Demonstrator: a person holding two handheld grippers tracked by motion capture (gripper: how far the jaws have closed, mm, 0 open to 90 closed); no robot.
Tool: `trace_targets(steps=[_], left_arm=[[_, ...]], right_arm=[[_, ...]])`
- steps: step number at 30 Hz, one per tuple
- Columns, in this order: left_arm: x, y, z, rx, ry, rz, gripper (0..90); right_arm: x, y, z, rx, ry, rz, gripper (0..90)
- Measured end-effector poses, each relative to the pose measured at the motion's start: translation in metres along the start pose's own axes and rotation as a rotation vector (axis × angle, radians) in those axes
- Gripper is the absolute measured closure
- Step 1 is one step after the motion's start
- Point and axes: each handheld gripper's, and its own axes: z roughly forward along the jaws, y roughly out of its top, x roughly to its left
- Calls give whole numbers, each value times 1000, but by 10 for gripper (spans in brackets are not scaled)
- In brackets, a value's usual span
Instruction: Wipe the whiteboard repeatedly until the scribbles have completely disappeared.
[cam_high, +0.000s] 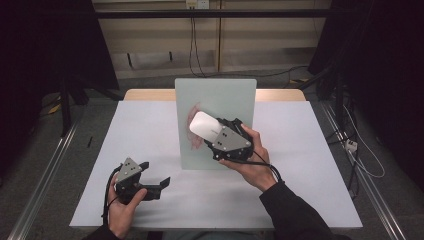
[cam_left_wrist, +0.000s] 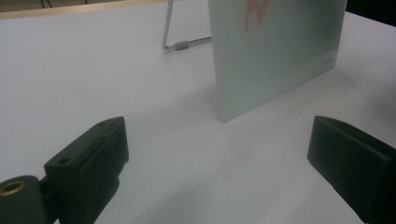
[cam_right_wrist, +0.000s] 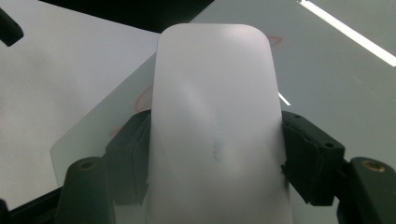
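A frosted glass board (cam_high: 215, 95) stands upright mid-table, with red marker scribbles (cam_high: 192, 125) on its face. My right gripper (cam_high: 212, 134) is shut on a white rounded eraser block (cam_high: 204, 126) and holds it against the board over the red marks. In the right gripper view the eraser (cam_right_wrist: 215, 121) sits clamped between both black jaws, with the board (cam_right_wrist: 336, 74) behind it. My left gripper (cam_high: 154, 173) rests low over the table at the front left, open, with nothing between its jaws. The left gripper view shows the board (cam_left_wrist: 275, 56) ahead of it.
The white table sheet (cam_high: 300, 150) covers most of the wooden tabletop. A bent metal wire stand (cam_left_wrist: 180, 45) props the board from behind. Dark frame posts and cables lie on the floor around the table.
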Motion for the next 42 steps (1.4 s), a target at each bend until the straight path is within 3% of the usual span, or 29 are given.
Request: trace_targets(steps=[14, 29, 42], left_arm=[[0, 0, -1, -9, -8, -3, 51], [0, 0, 0, -9, -9, -2, 51], [0, 0, 0, -8, -10, -2, 51]], right_arm=[[-11, 12, 13, 1, -55, -2, 318], [-7, 11, 18, 13, -69, 1, 318], [15, 4, 24, 50, 1, 1, 318]])
